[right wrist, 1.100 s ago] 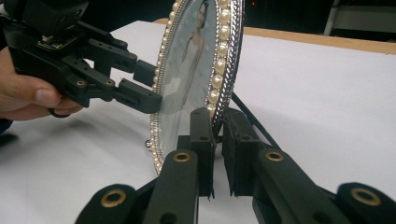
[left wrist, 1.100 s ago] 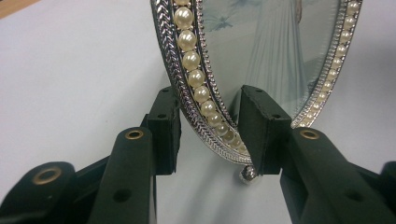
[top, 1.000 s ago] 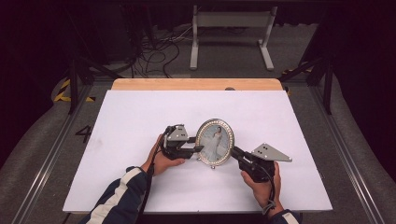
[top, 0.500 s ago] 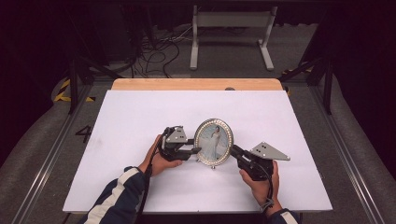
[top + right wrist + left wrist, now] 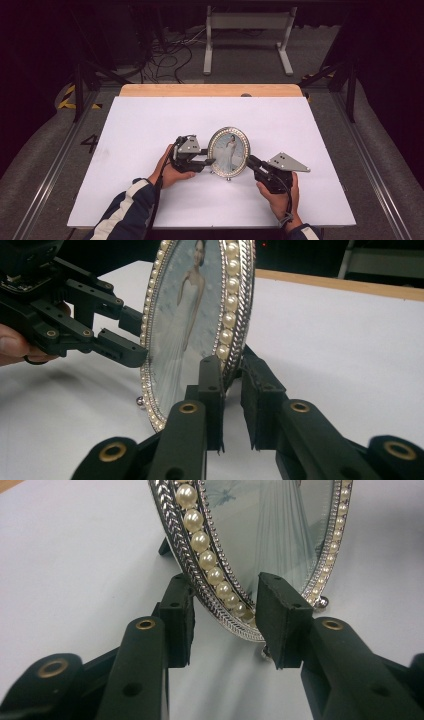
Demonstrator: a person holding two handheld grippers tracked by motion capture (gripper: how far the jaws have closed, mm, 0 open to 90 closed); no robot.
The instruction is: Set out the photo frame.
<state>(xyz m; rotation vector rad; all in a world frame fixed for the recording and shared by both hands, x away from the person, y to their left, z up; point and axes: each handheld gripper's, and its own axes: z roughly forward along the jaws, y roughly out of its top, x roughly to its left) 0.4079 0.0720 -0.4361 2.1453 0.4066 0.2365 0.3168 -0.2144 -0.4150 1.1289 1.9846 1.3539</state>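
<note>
Standing upright near the front of the white table, the oval picture frame has the left gripper loosely astride its rim. Right gripper, just opening, pinches the opposite rim; its view shows the bride photo.

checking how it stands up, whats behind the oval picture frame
A dark prop leg shows behind the oval picture frame, resting on the white table. One pad of the left gripper sits behind the rim too. The frame covers the rest.
</note>
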